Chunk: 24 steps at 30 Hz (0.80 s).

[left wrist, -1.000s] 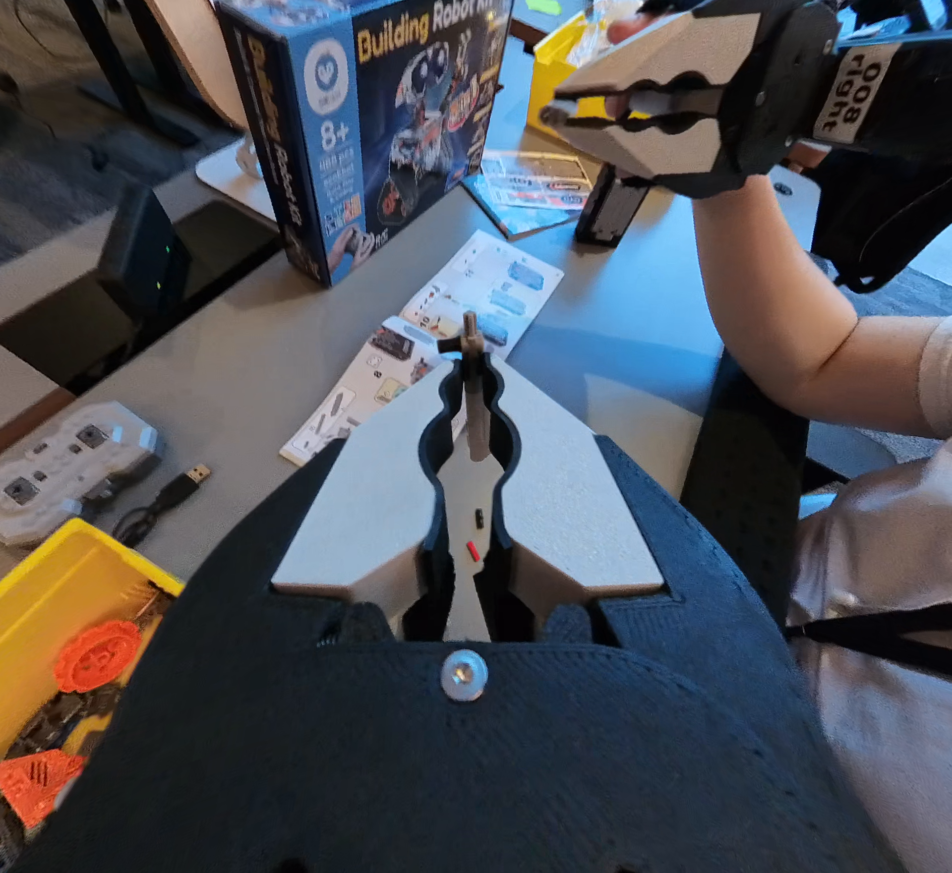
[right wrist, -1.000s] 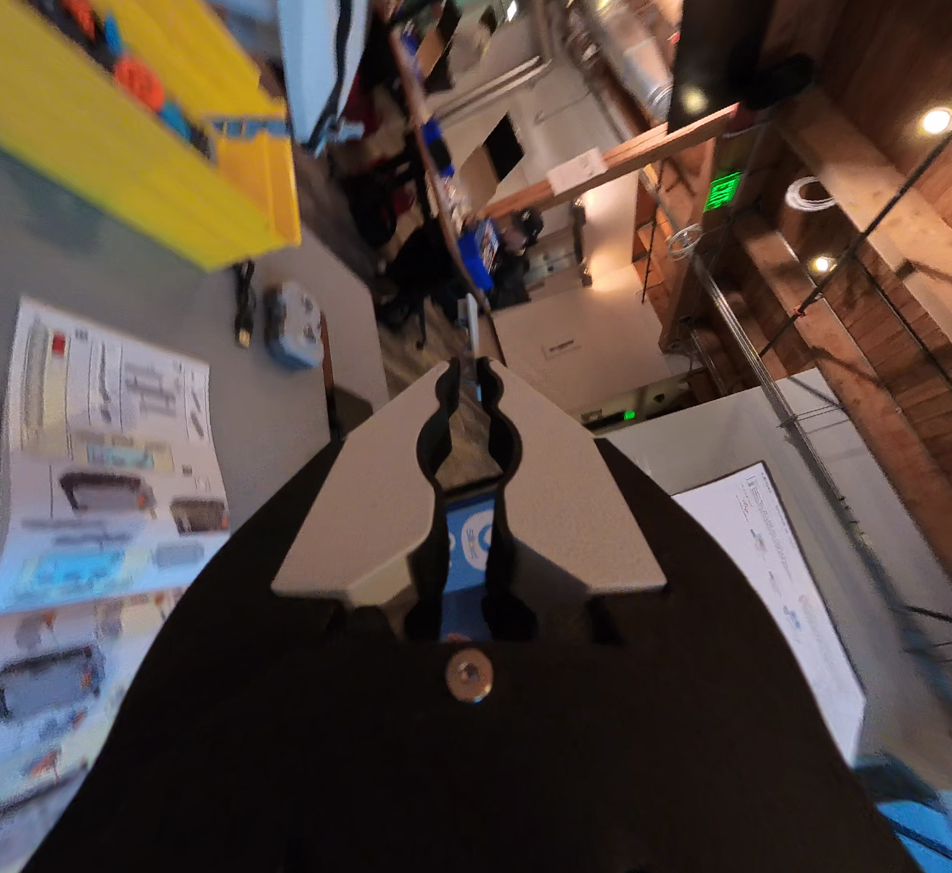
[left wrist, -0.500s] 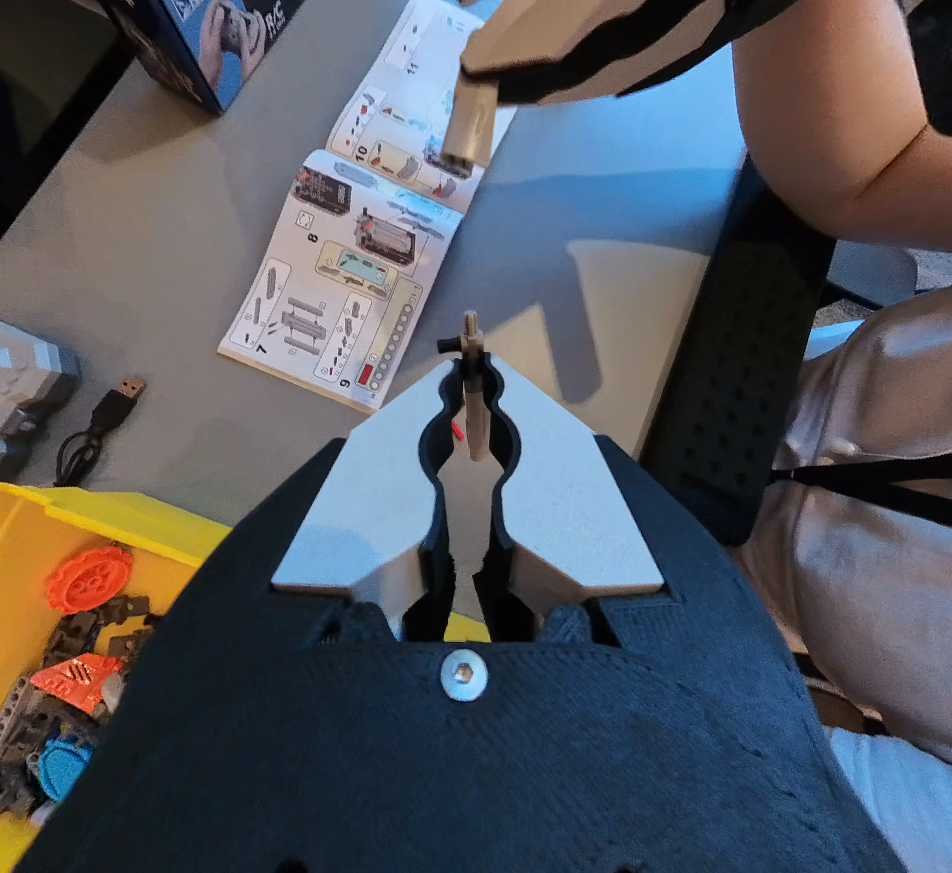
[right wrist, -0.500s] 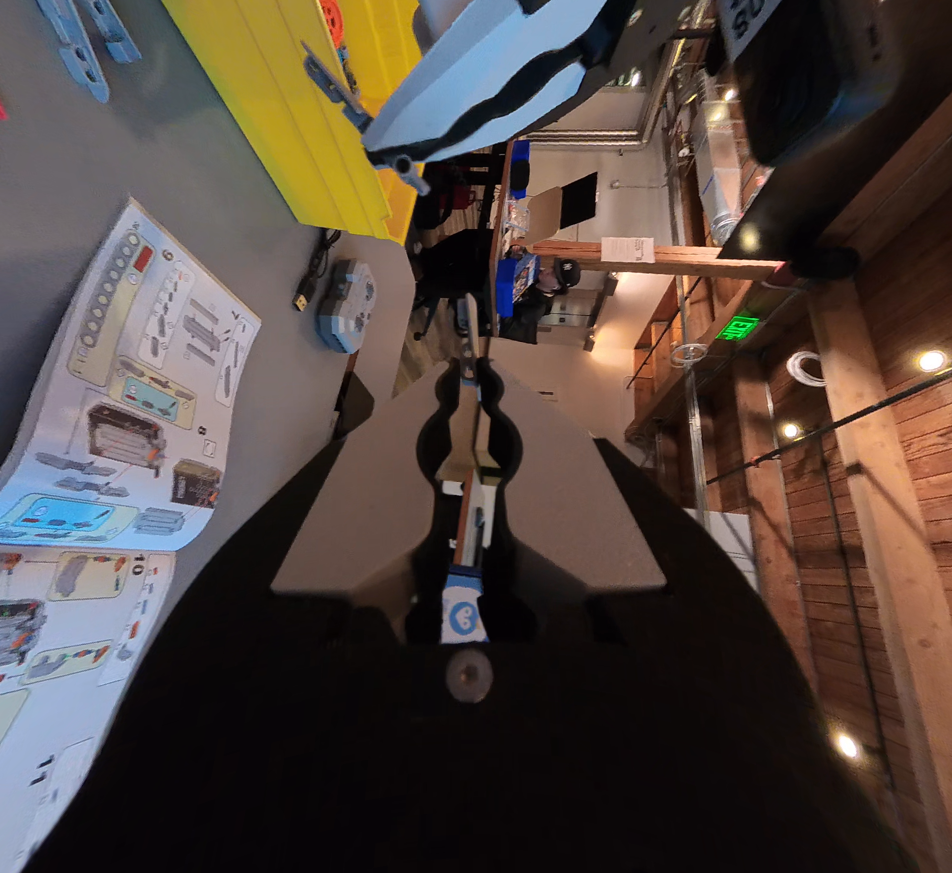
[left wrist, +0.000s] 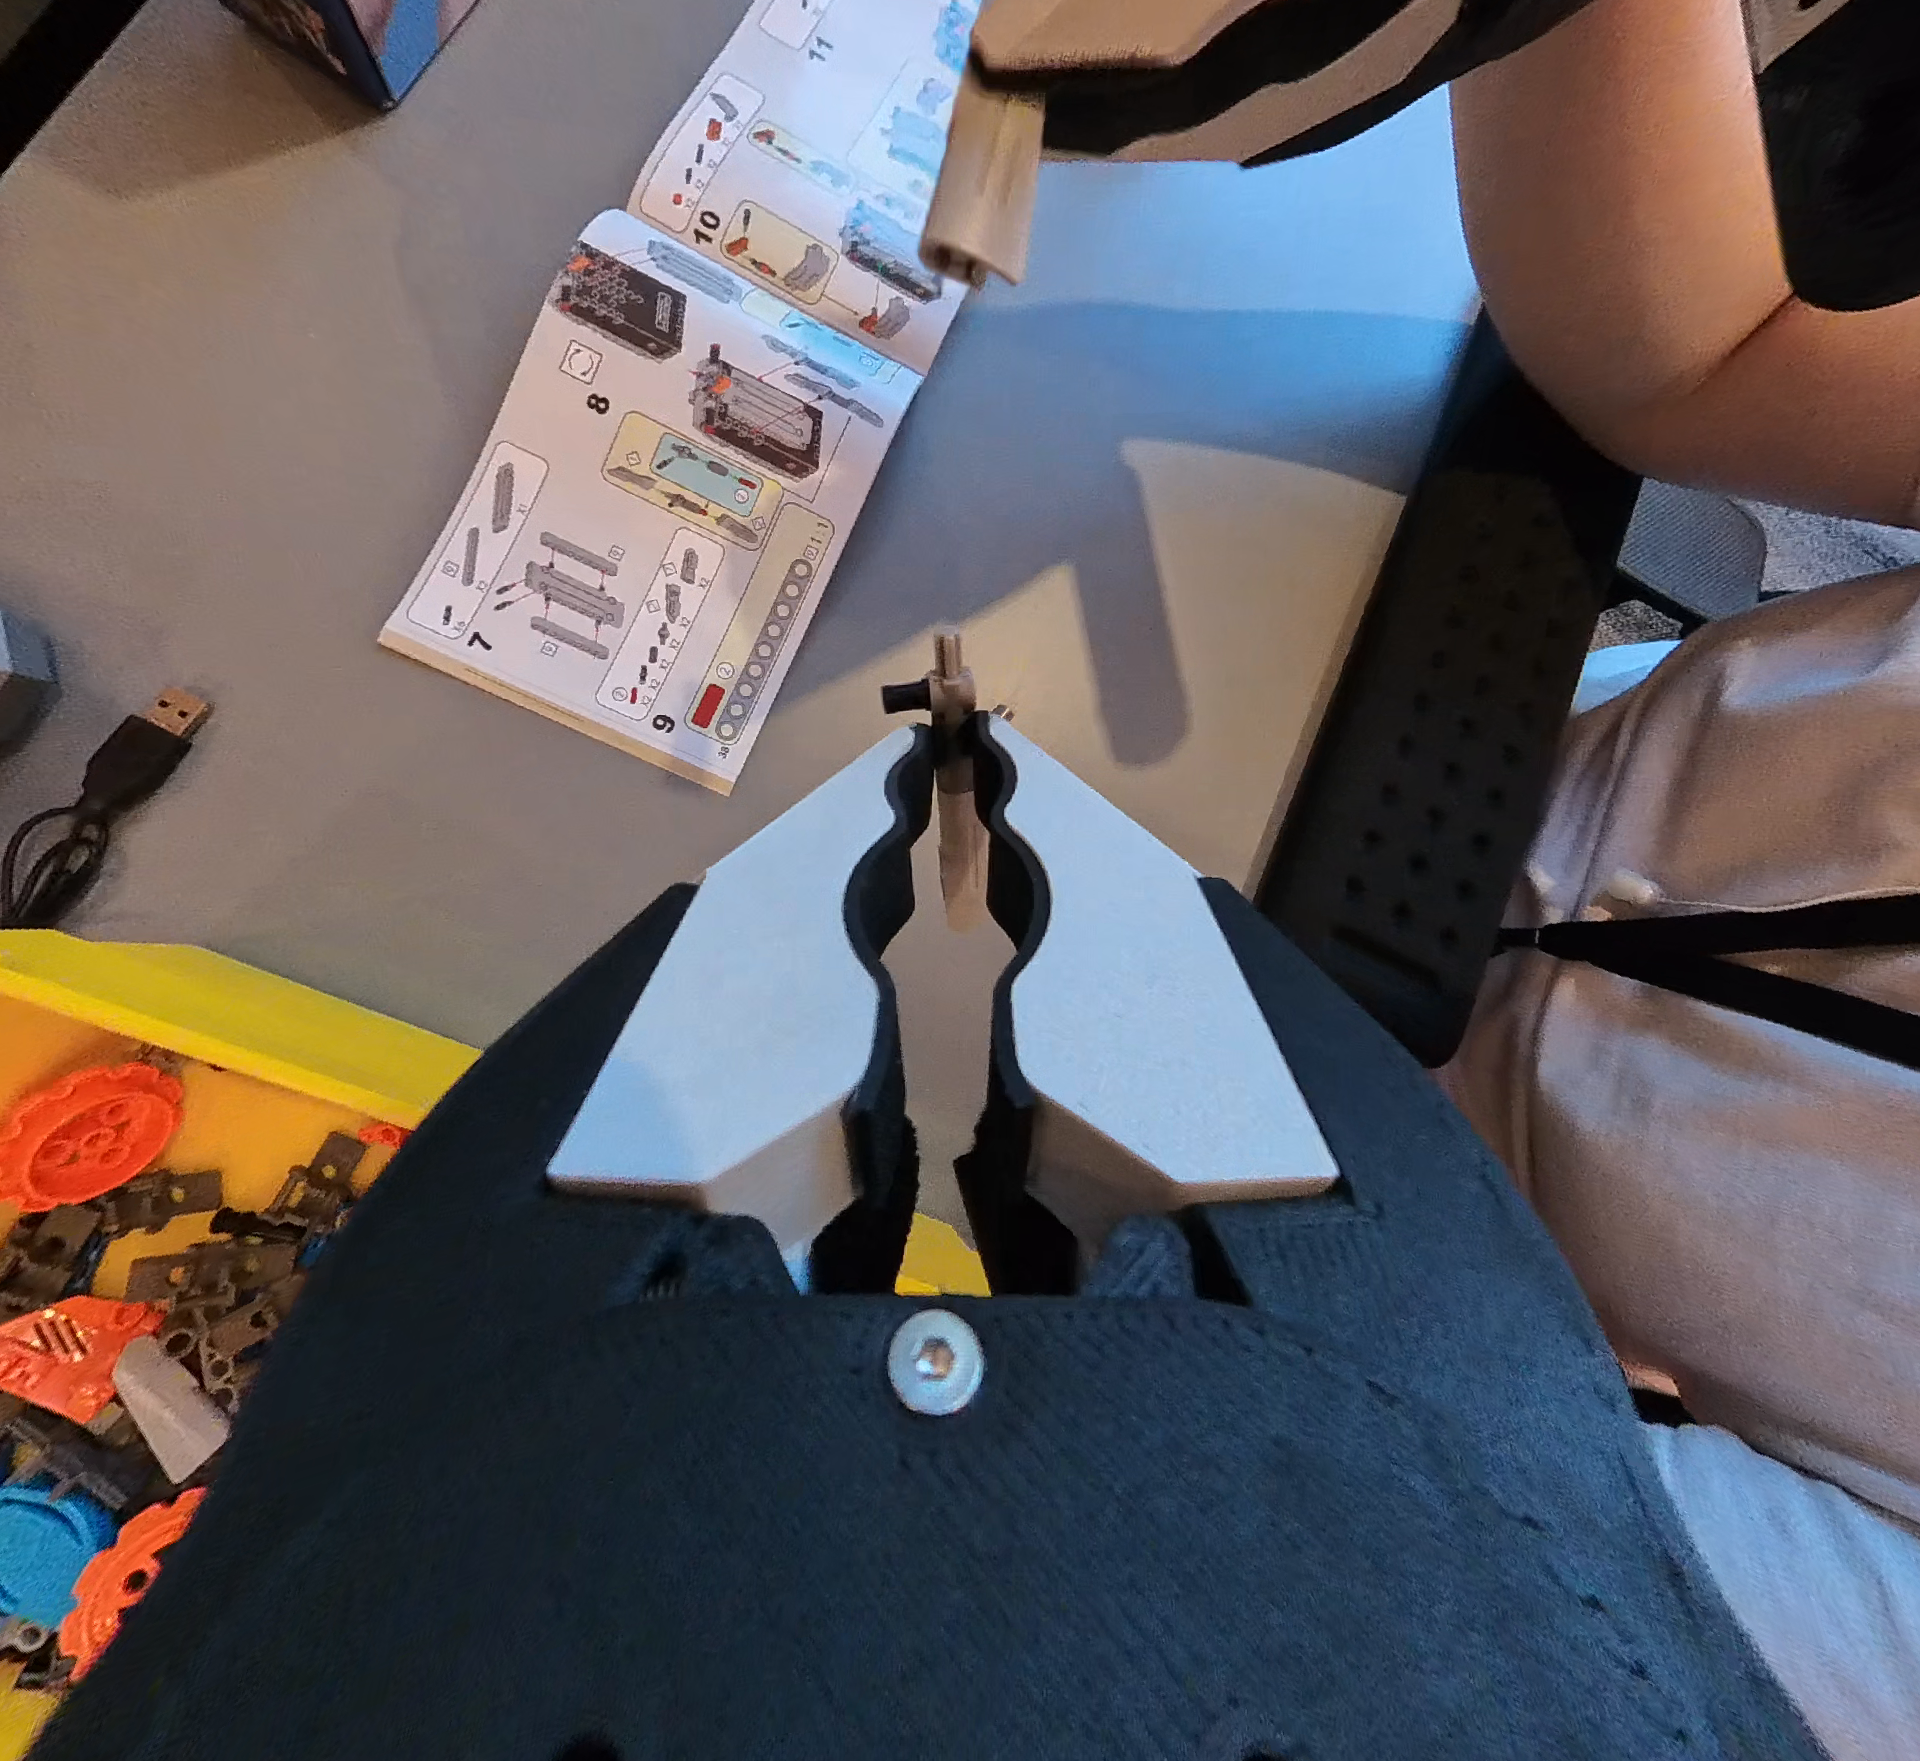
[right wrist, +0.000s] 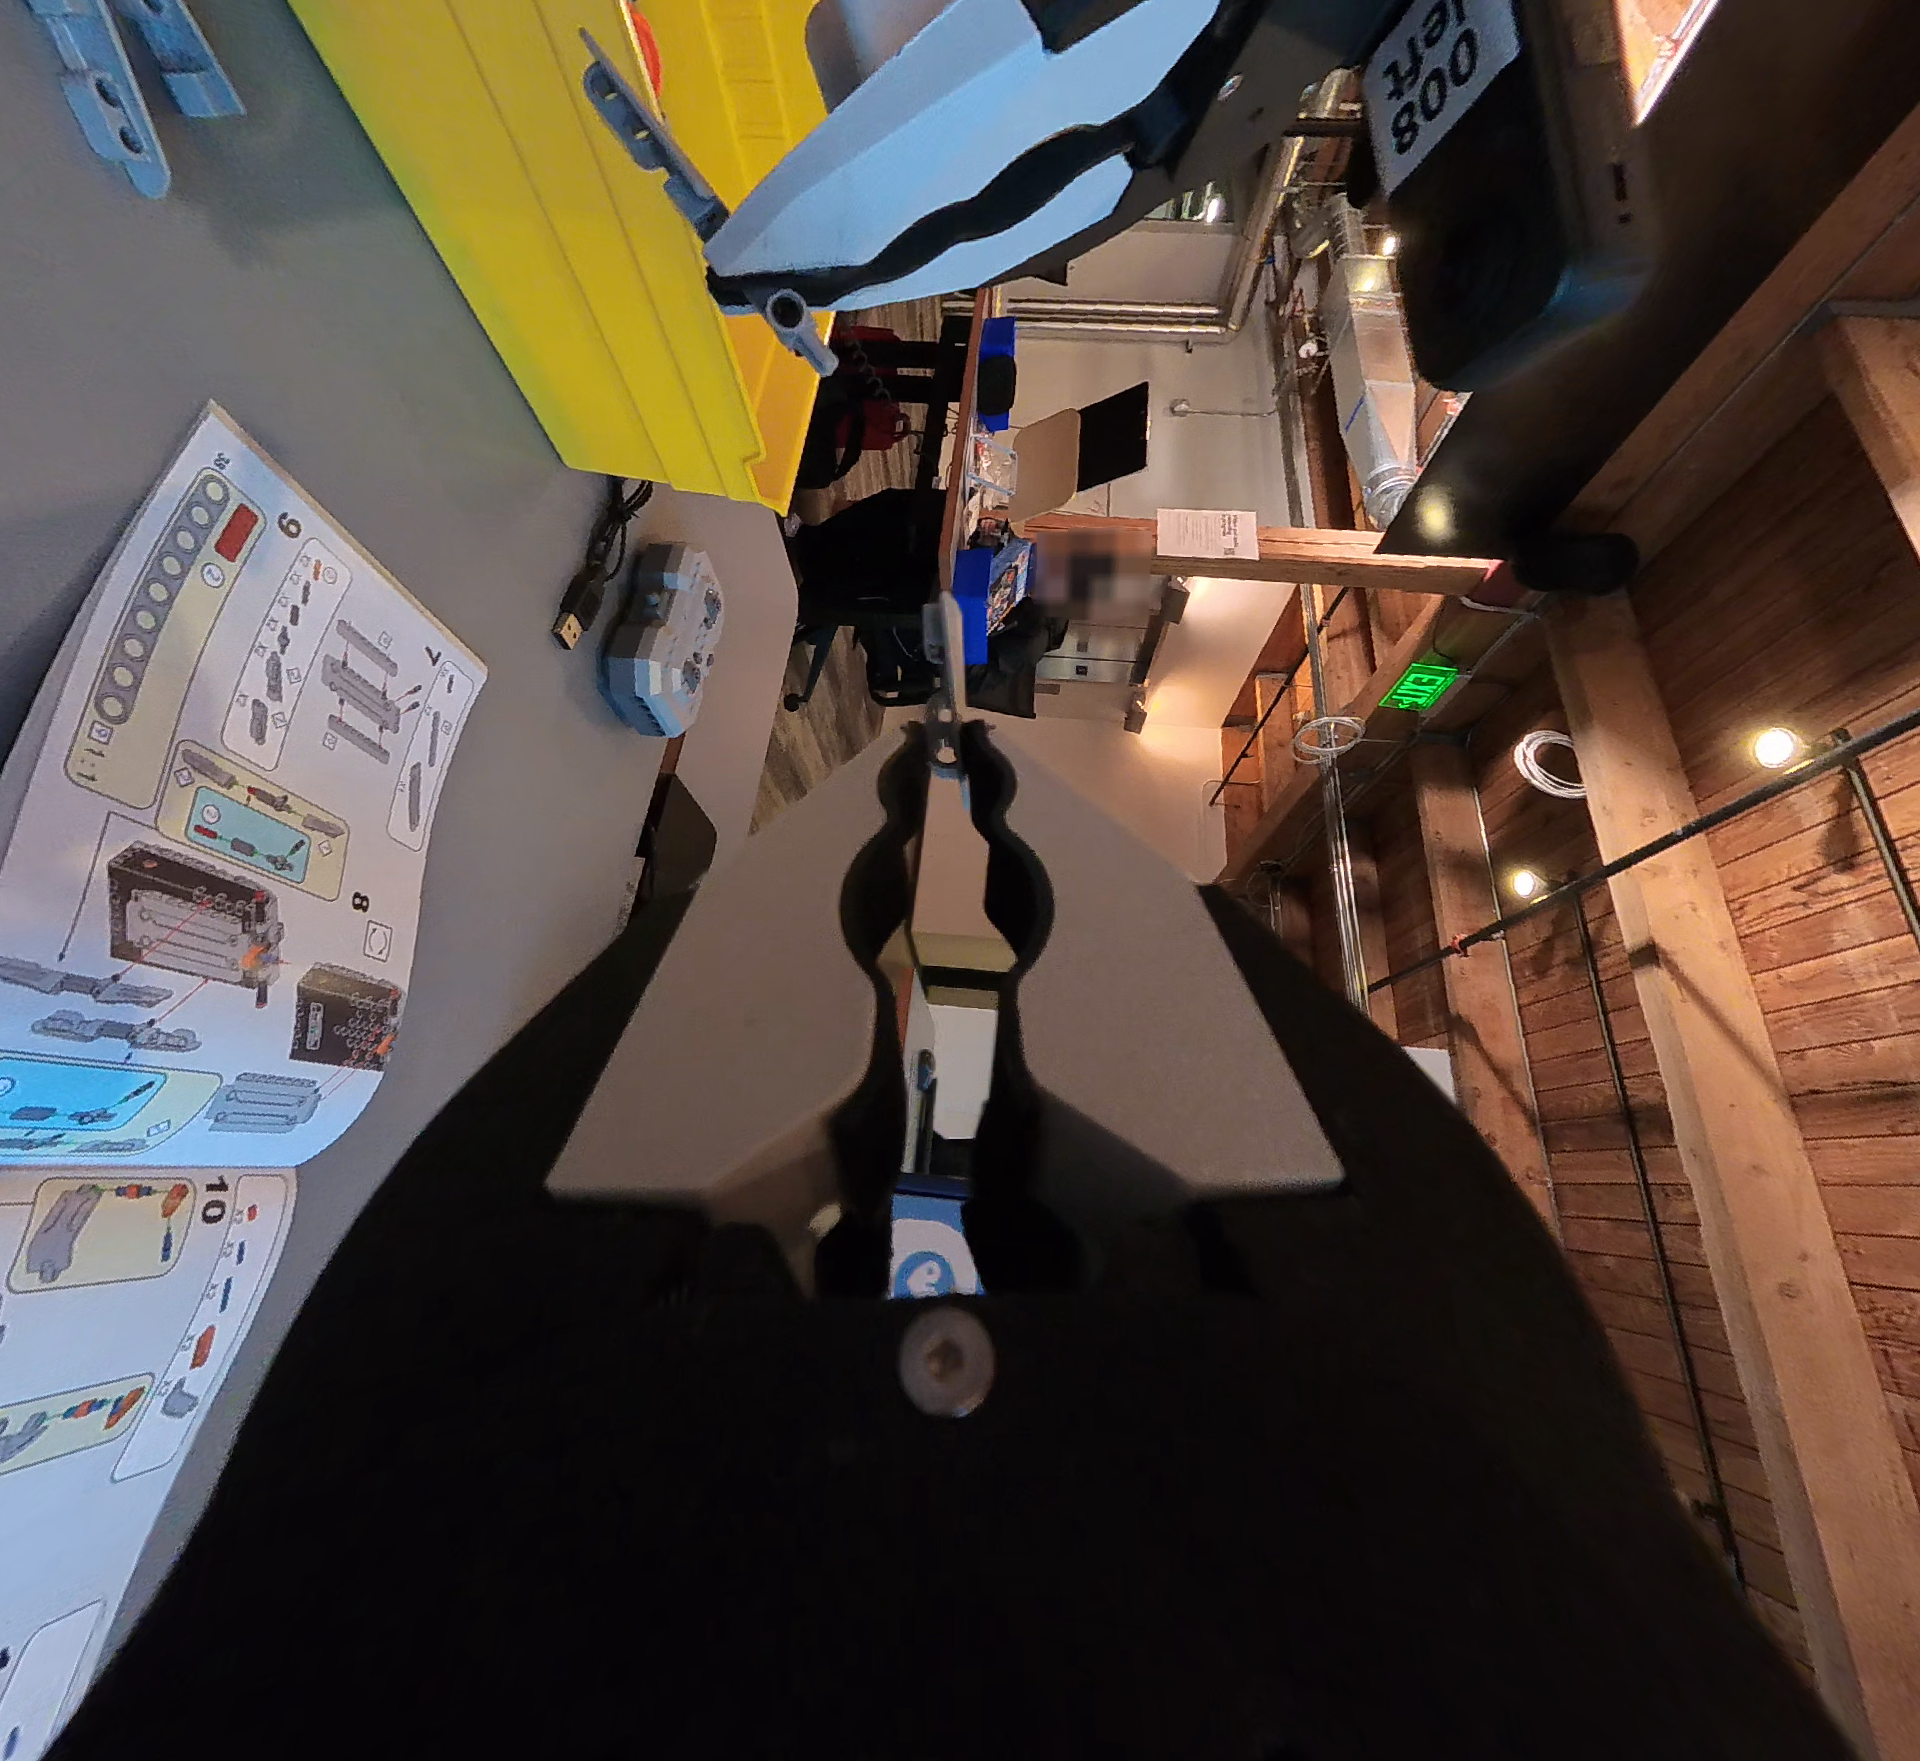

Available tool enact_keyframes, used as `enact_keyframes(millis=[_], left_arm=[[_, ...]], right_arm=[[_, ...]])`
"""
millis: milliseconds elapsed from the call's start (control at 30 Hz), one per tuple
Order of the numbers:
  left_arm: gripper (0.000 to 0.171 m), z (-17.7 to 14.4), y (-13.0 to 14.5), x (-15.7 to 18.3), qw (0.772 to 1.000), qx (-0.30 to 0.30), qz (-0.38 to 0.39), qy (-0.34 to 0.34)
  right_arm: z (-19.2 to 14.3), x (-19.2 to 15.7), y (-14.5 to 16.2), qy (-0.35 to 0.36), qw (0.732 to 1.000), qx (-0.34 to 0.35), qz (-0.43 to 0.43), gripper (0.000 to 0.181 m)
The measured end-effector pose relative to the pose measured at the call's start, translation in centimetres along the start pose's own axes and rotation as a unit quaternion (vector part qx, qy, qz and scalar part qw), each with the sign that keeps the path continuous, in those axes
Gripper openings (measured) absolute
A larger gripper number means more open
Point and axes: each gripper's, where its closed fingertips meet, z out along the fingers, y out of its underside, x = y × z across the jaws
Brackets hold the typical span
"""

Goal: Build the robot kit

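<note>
over the grey table (left wrist: pixel 260 340): booklet (left wrist: pixel 665 506) lies open far left, yellow bin (left wrist: pixel 208 1015) near left. left gripper (left wrist: pixel 951 735) clamps a thin axle part (left wrist: pixel 954 807); right gripper (left wrist: pixel 987 64) clamps a beige connector (left wrist: pixel 977 194). the two parts are apart, not joined yet.

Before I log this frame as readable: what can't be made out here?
- Left gripper: the grey piece it pinches is mostly hidden between the fingers.
- Right gripper: its beige connector shows edge-on in the right wrist view.
- Yellow bin: cut off by the frame edge and gripper body.
</note>
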Motion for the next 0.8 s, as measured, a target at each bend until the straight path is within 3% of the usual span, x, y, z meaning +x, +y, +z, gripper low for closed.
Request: enact_keyframes(millis=[367,800], left_arm=[[0.005,0.3,-0.3,0.9,1.000,-0.003,0.016,0.007],[0.005,-1.2,-1.0,1.2,0.999,0.035,0.023,0.019]], right_arm=[[-0.8,2.3,-0.1,0.085,0.995,0.030,0.031,0.006],[-0.6,2.0,0.8,0.122,0.991,0.032,0.042,0.006]])
